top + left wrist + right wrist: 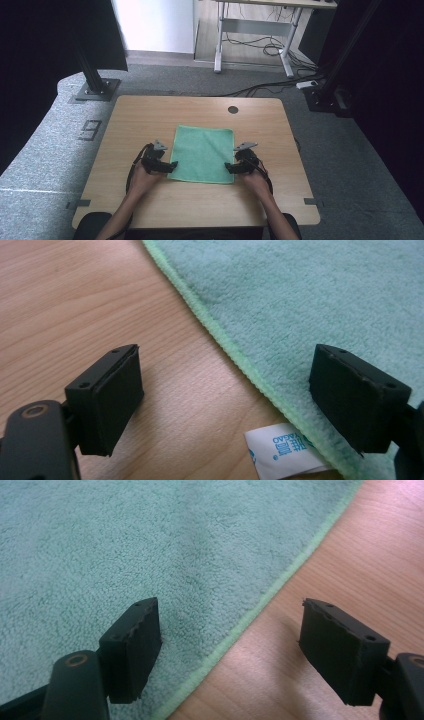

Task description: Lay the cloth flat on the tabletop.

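one green cloth [202, 153], one table [150, 115], two grippers

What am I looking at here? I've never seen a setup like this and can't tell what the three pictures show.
A person sits at a wooden table and holds a hand tool in each hand: the left gripper and the right gripper. One picture comes from a camera overhead; the other two come from cameras riding on each gripper. A green towel lies flat, a white label at its hem. Both grippers are open, each straddling a side edge of the towel. Nothing is held.
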`<state>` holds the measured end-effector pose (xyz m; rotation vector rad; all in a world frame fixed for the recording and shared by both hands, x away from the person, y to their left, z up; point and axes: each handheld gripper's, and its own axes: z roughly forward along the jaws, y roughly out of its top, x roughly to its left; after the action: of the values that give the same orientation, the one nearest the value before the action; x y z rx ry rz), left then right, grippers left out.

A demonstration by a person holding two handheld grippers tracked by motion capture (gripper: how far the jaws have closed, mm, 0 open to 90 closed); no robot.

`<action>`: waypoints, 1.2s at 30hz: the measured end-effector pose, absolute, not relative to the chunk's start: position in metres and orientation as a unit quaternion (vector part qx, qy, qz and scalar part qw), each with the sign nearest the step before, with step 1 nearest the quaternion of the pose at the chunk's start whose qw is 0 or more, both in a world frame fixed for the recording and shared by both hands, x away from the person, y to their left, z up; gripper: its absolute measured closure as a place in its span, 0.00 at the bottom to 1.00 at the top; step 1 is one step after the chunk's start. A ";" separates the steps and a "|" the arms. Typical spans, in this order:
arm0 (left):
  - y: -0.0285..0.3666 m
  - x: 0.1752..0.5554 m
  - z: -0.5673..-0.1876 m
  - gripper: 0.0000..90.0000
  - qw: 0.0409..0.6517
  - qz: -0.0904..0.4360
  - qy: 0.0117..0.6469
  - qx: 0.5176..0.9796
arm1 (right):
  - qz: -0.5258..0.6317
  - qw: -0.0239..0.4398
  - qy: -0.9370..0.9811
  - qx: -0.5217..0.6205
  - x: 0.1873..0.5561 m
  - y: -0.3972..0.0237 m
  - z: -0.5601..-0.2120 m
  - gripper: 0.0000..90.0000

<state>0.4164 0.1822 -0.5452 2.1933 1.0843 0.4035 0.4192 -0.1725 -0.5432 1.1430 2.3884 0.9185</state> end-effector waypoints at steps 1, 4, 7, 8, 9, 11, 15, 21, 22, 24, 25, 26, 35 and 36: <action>0.182 0.416 -0.545 0.16 0.326 0.154 0.413 0.836 | 0.324 0.169 0.840 0.402 0.418 -0.172 -0.543 0.27; 0.182 0.416 -0.545 0.17 0.327 0.155 0.411 0.837 | 0.325 0.168 0.838 0.405 0.418 -0.172 -0.544 0.26; 0.182 0.414 -0.546 0.17 0.327 0.154 0.410 0.838 | 0.328 0.164 0.836 0.408 0.419 -0.174 -0.545 0.24; 0.182 0.413 -0.546 0.17 0.328 0.155 0.410 0.837 | 0.330 0.163 0.835 0.409 0.419 -0.175 -0.545 0.24; 0.182 0.413 -0.546 0.17 0.329 0.155 0.410 0.837 | 0.332 0.162 0.834 0.411 0.420 -0.175 -0.546 0.23; 0.181 0.412 -0.546 0.17 0.329 0.155 0.408 0.837 | 0.333 0.160 0.833 0.413 0.421 -0.177 -0.546 0.23; 0.179 0.410 -0.546 0.17 0.331 0.156 0.406 0.837 | 0.336 0.161 0.829 0.417 0.422 -0.179 -0.547 0.22; 0.180 0.410 -0.547 0.16 0.334 0.156 0.406 0.836 | 0.336 0.160 0.829 0.417 0.422 -0.179 -0.547 0.22; 0.180 0.410 -0.547 0.16 0.334 0.156 0.407 0.836 | 0.337 0.161 0.829 0.417 0.422 -0.179 -0.547 0.22; 0.180 0.410 -0.547 0.16 0.334 0.157 0.407 0.836 | 0.336 0.160 0.829 0.417 0.422 -0.180 -0.547 0.22; 0.180 0.410 -0.547 0.15 0.333 0.157 0.408 0.835 | 0.335 0.159 0.829 0.418 0.422 -0.180 -0.546 0.21; 0.180 0.409 -0.546 0.15 0.335 0.156 0.409 0.835 | 0.335 0.159 0.830 0.417 0.422 -0.180 -0.546 0.20; 0.188 0.395 -0.532 0.14 0.345 0.143 0.397 0.838 | 0.349 0.170 0.822 0.417 0.414 -0.191 -0.534 0.18; 0.188 0.394 -0.534 0.14 0.341 0.142 0.397 0.840 | 0.347 0.169 0.824 0.415 0.413 -0.192 -0.535 0.18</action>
<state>0.3939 0.1880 -0.5335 2.1859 1.0337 0.3694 0.4128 -0.1917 -0.5348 1.1807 2.3406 0.9866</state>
